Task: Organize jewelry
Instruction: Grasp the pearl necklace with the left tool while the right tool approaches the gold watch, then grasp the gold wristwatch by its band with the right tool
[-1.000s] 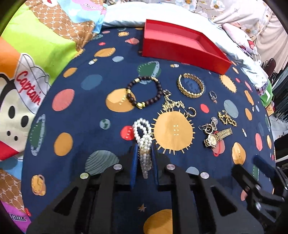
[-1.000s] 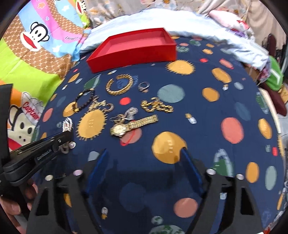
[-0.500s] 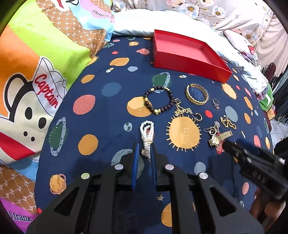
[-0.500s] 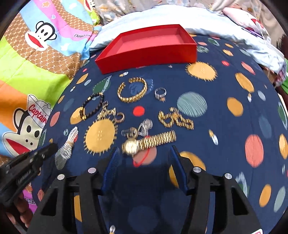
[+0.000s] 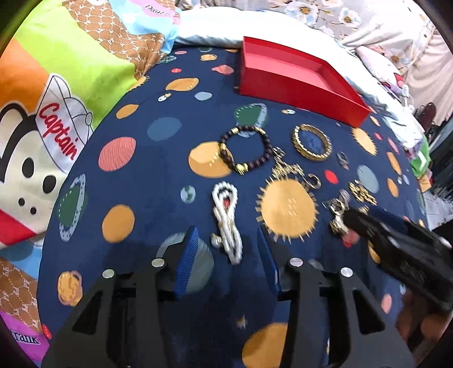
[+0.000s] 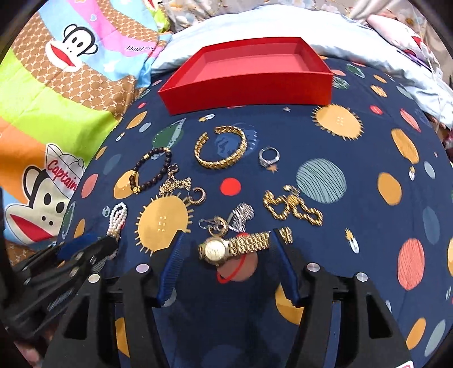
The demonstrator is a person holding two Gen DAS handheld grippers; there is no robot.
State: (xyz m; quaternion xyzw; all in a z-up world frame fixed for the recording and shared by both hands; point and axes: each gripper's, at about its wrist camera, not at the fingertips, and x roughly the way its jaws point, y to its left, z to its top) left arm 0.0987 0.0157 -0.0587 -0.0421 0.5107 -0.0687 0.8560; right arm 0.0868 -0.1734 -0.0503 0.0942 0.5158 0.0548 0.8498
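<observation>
Jewelry lies on a navy planet-print cloth (image 6: 368, 158) before an empty red box (image 6: 249, 70). My left gripper (image 5: 226, 249) is open; the white pearl bracelet (image 5: 226, 218) lies loose on the cloth between its blue pads. My right gripper (image 6: 229, 260) is open around a gold watch (image 6: 232, 246), whose face sits between the pads. The right gripper (image 5: 396, 243) also shows in the left wrist view, over the watch. A dark bead bracelet (image 6: 153, 169), gold bangle (image 6: 222, 147), silver ring (image 6: 269, 157) and gold chain (image 6: 291, 209) lie nearby.
A bright monkey-print quilt (image 5: 56, 85) lies to the left and a pale blue pillow (image 6: 254, 25) behind the box. A gold pendant chain (image 6: 175, 184), a small hoop (image 6: 198, 195) and silver earrings (image 6: 240, 215) lie mid-cloth. The left gripper (image 6: 70, 252) shows at lower left.
My left gripper has opened and let go of the pearl bracelet, which now lies on the cloth. My right gripper has moved forward and down so its pads straddle the gold watch.
</observation>
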